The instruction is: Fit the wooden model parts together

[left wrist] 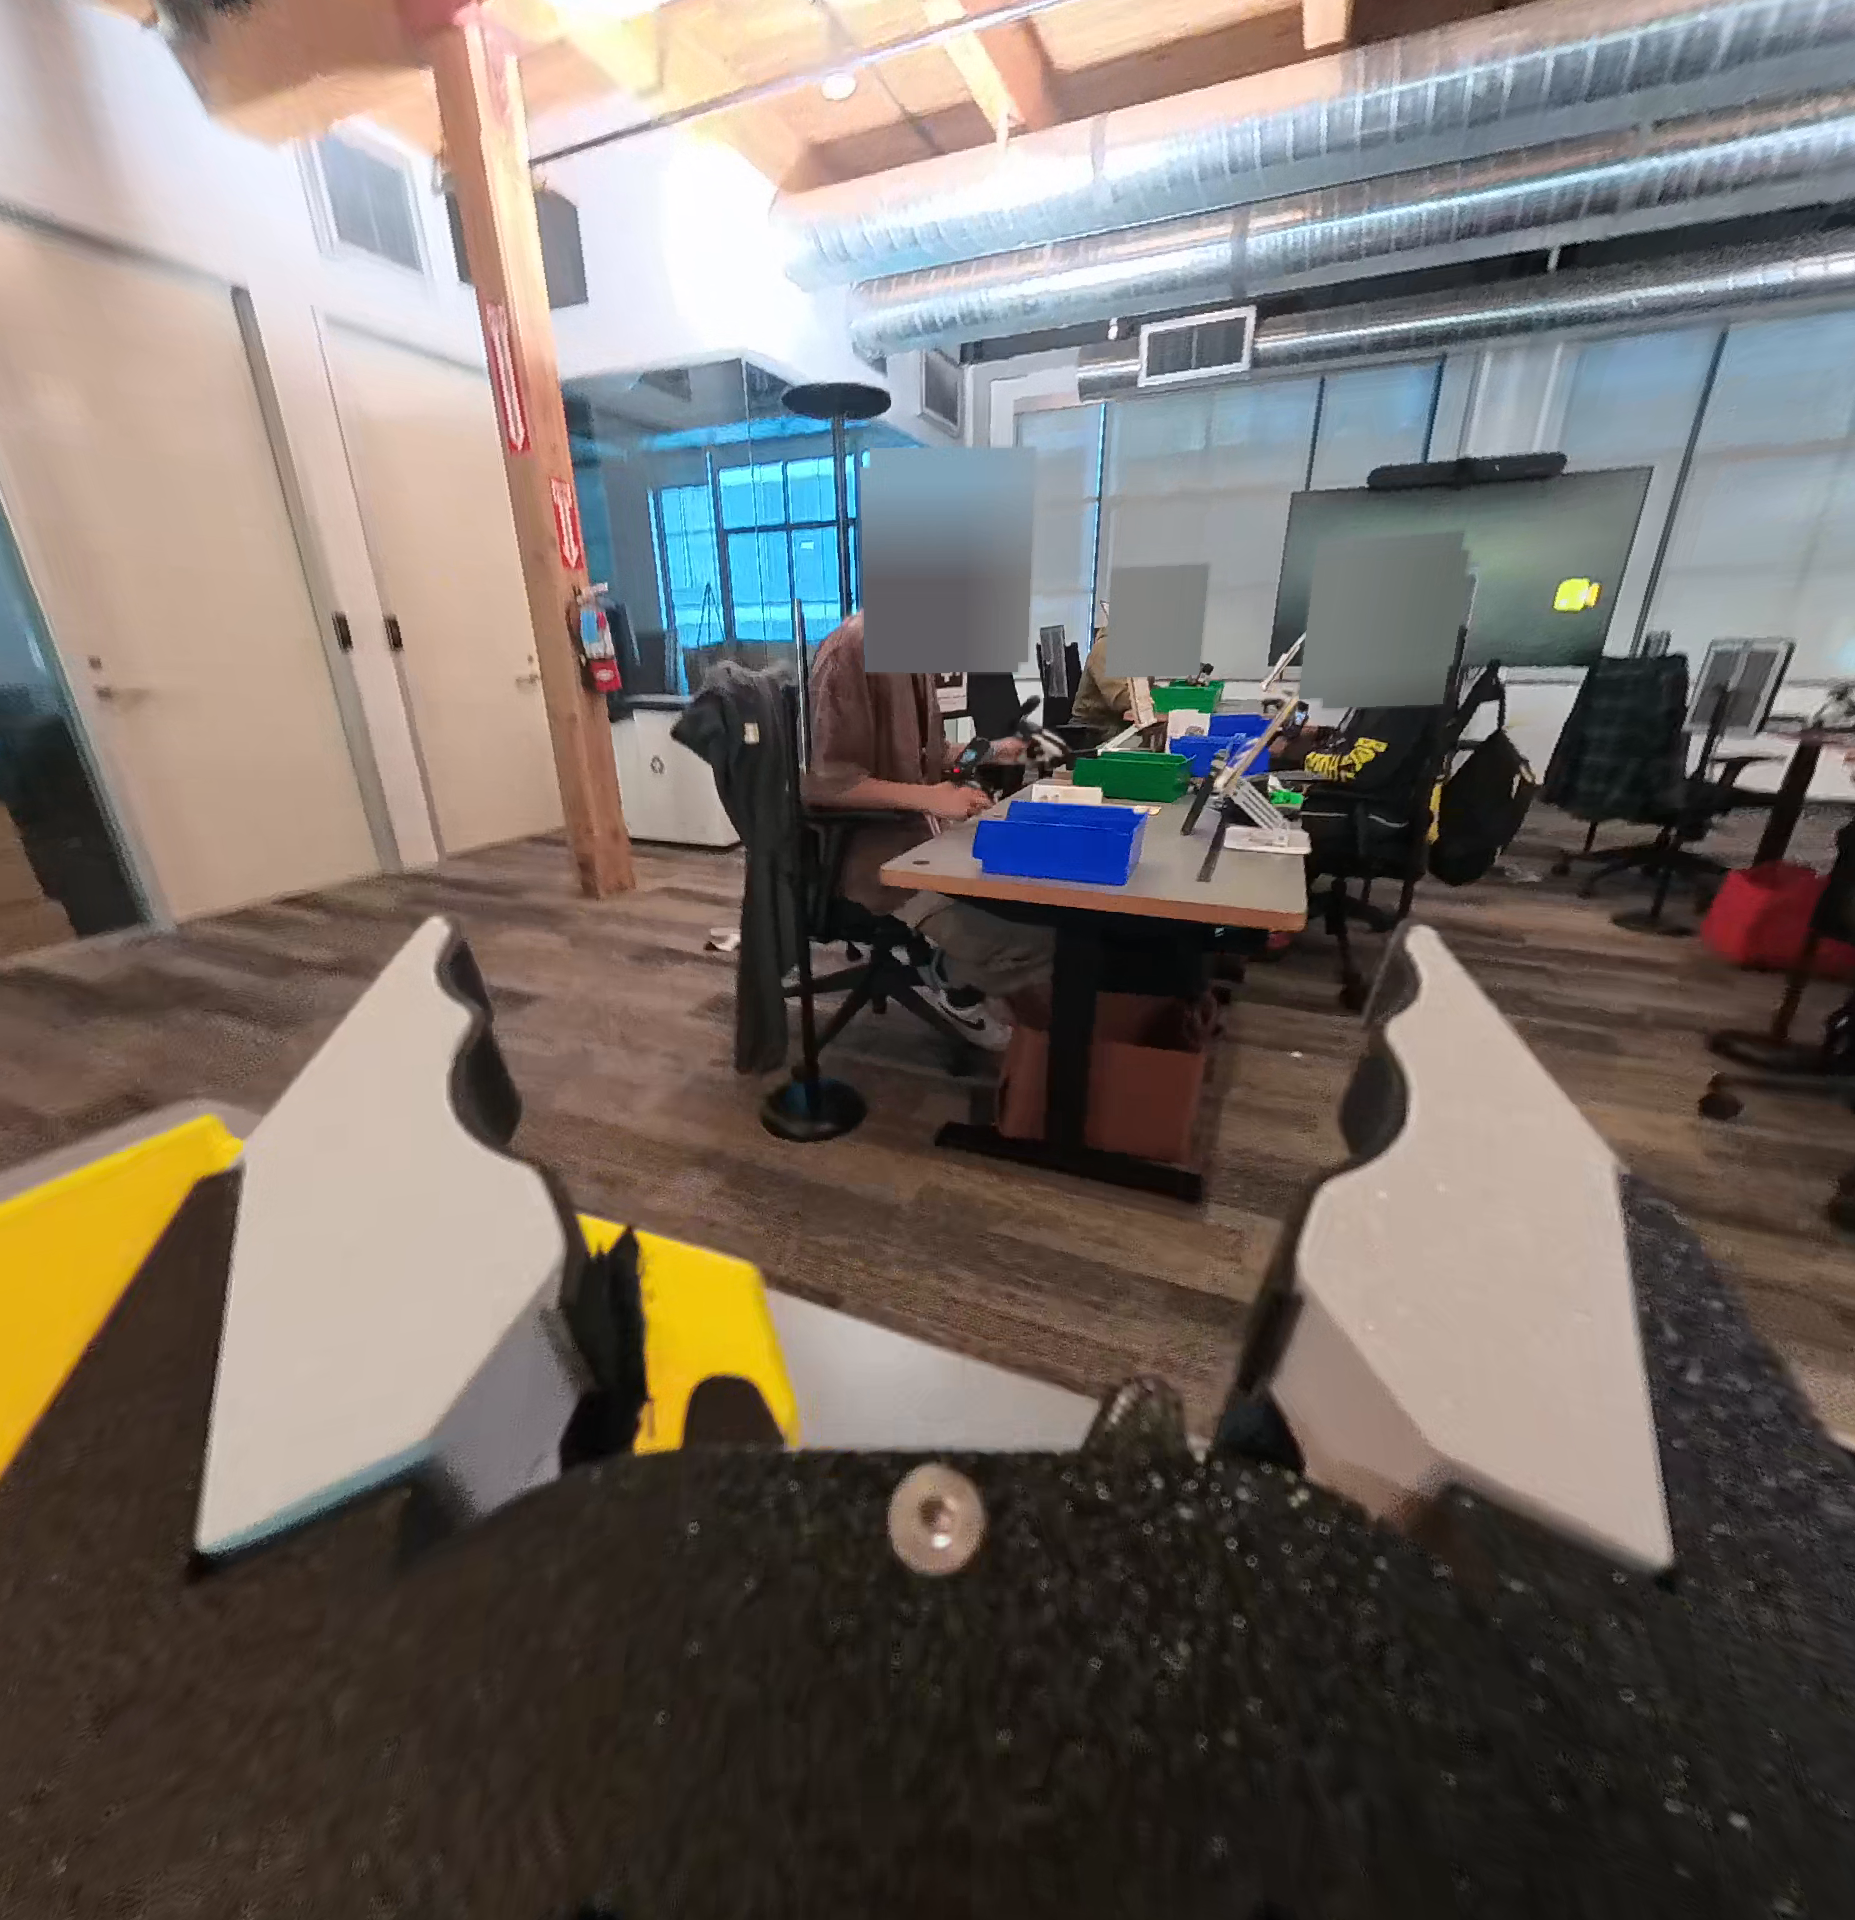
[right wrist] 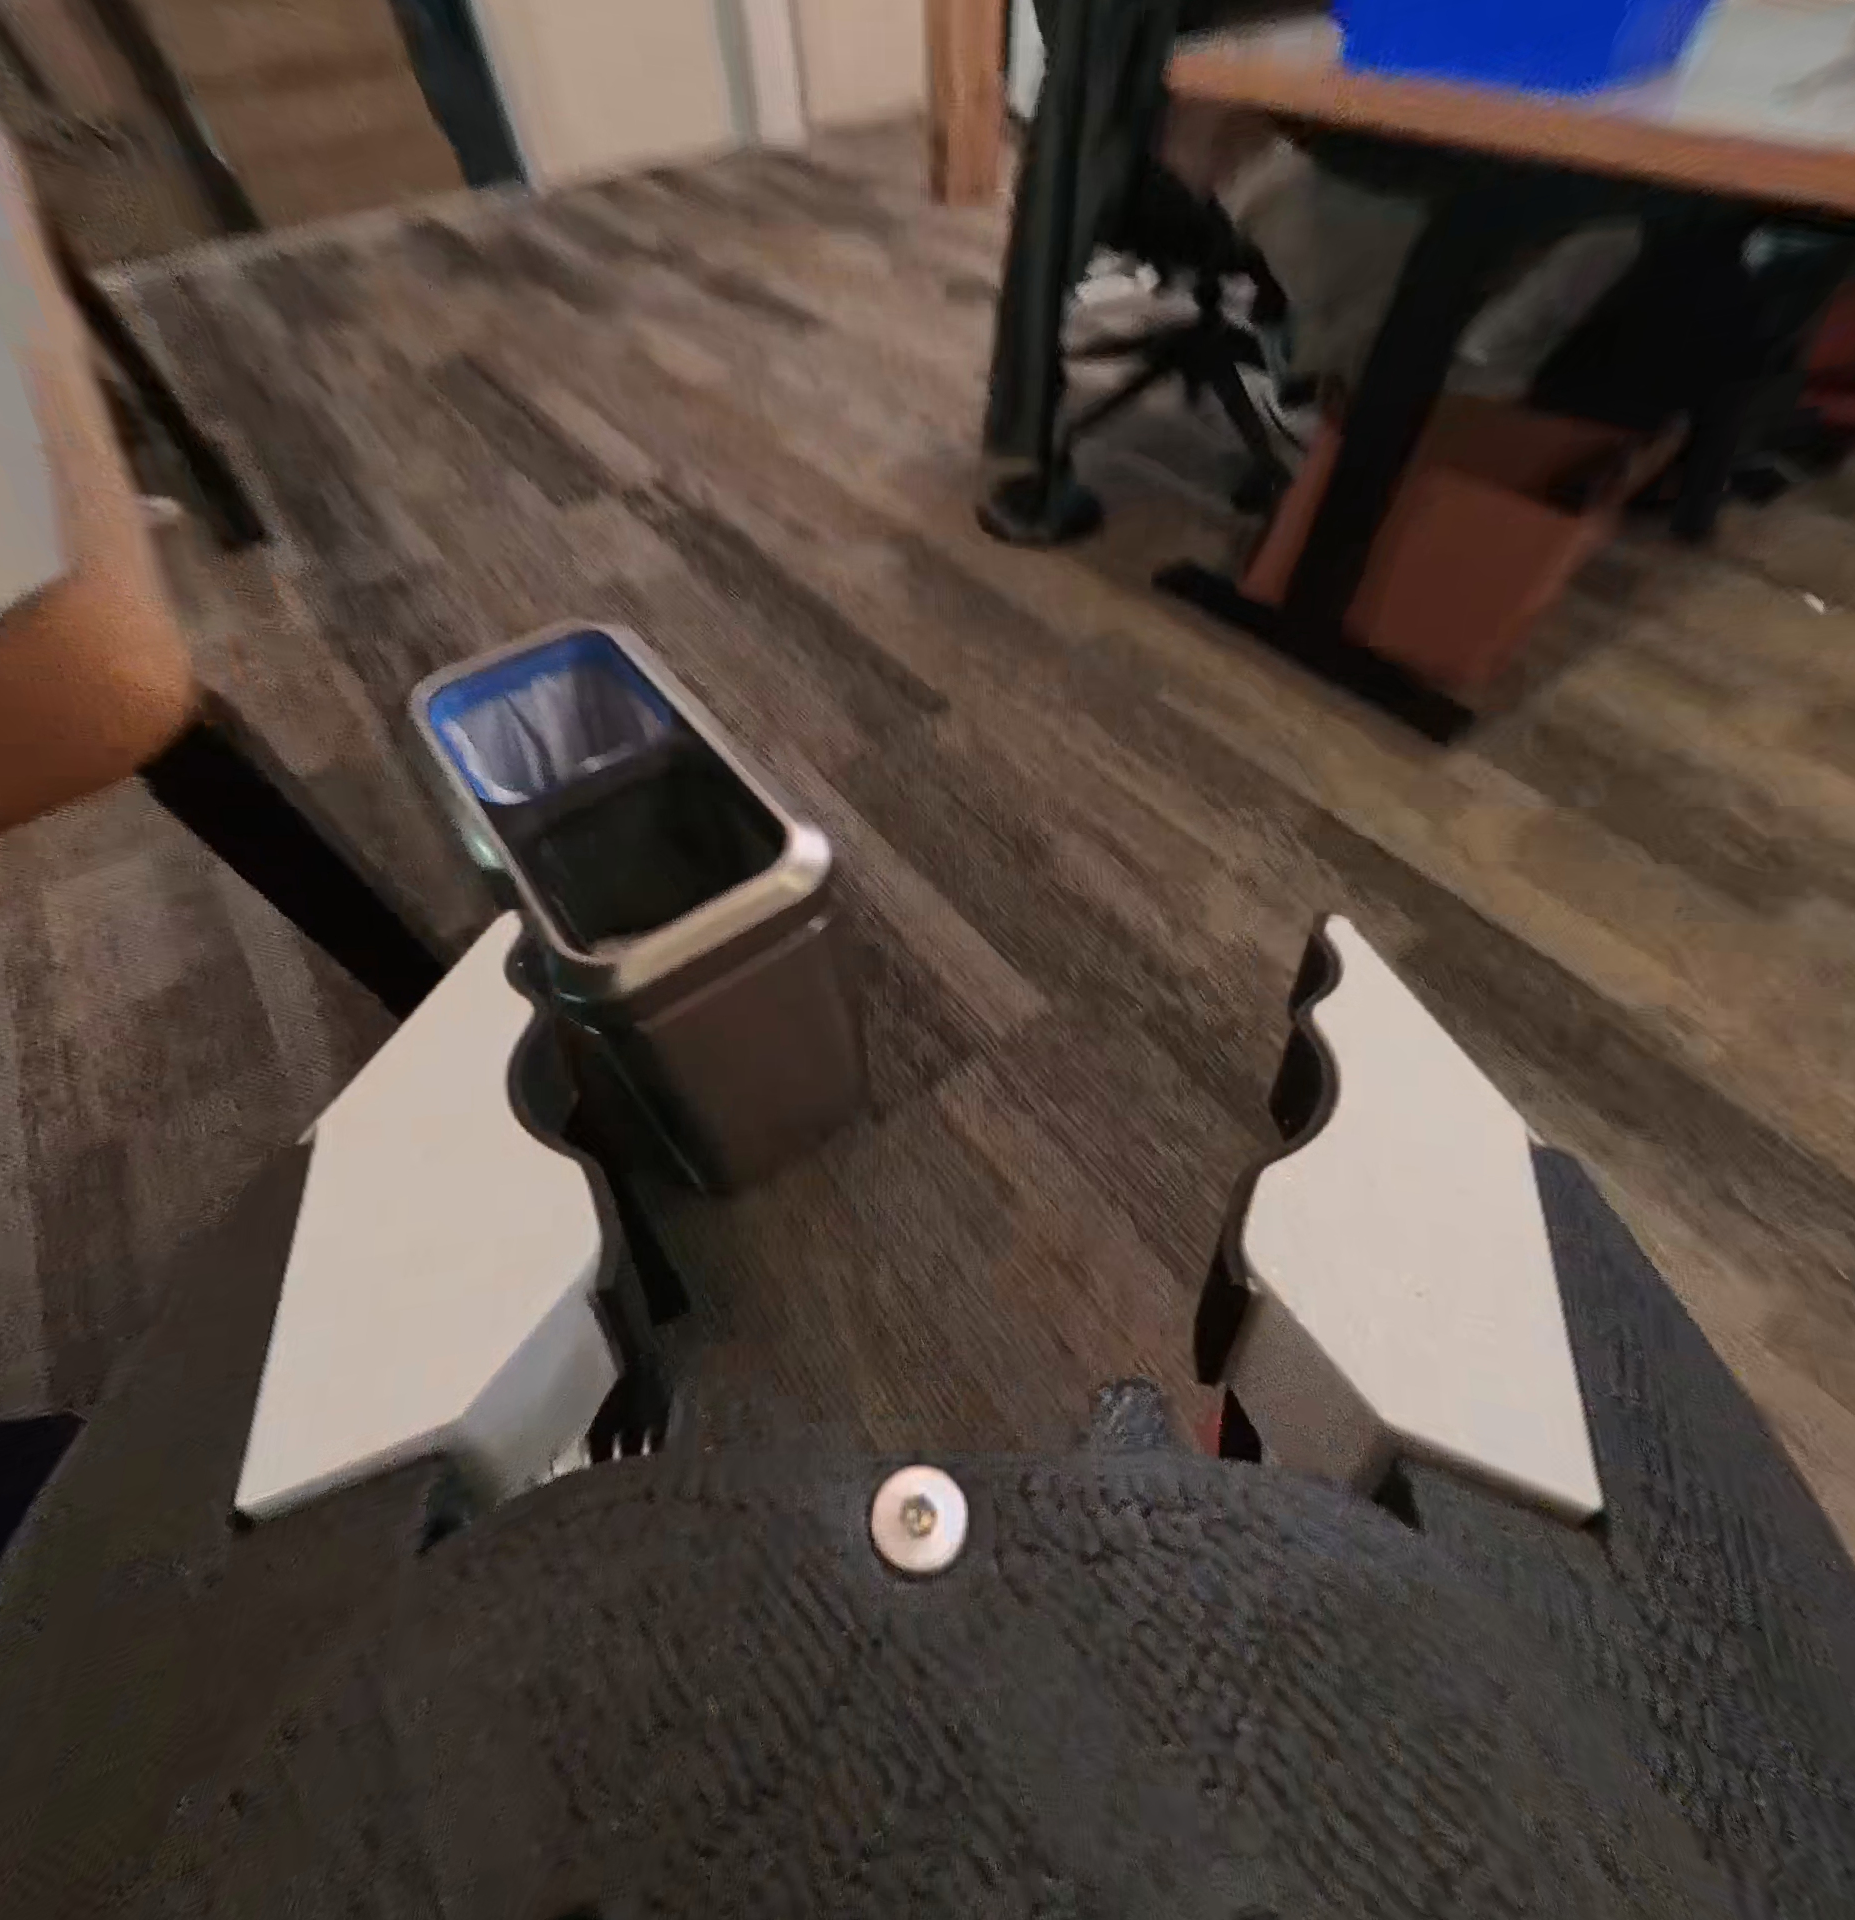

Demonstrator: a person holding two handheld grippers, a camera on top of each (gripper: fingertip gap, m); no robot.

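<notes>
No wooden model parts show in either view. My left gripper (left wrist: 928,997) is open and empty, held up and looking across the room, with a yellow bin (left wrist: 66,1257) low at its left on a grey table corner (left wrist: 902,1382). My right gripper (right wrist: 918,997) is open and empty, pointing down at the floor, above a dark metal waste bin (right wrist: 694,935) with two compartments. That view is blurred.
A person's arm (right wrist: 61,686) shows at the left of the right wrist view. Across the room, people sit at a desk (left wrist: 1162,894) with blue bins (left wrist: 1058,842) and green bins (left wrist: 1131,774). Office chairs, a wooden post (left wrist: 533,520) and white doors stand around.
</notes>
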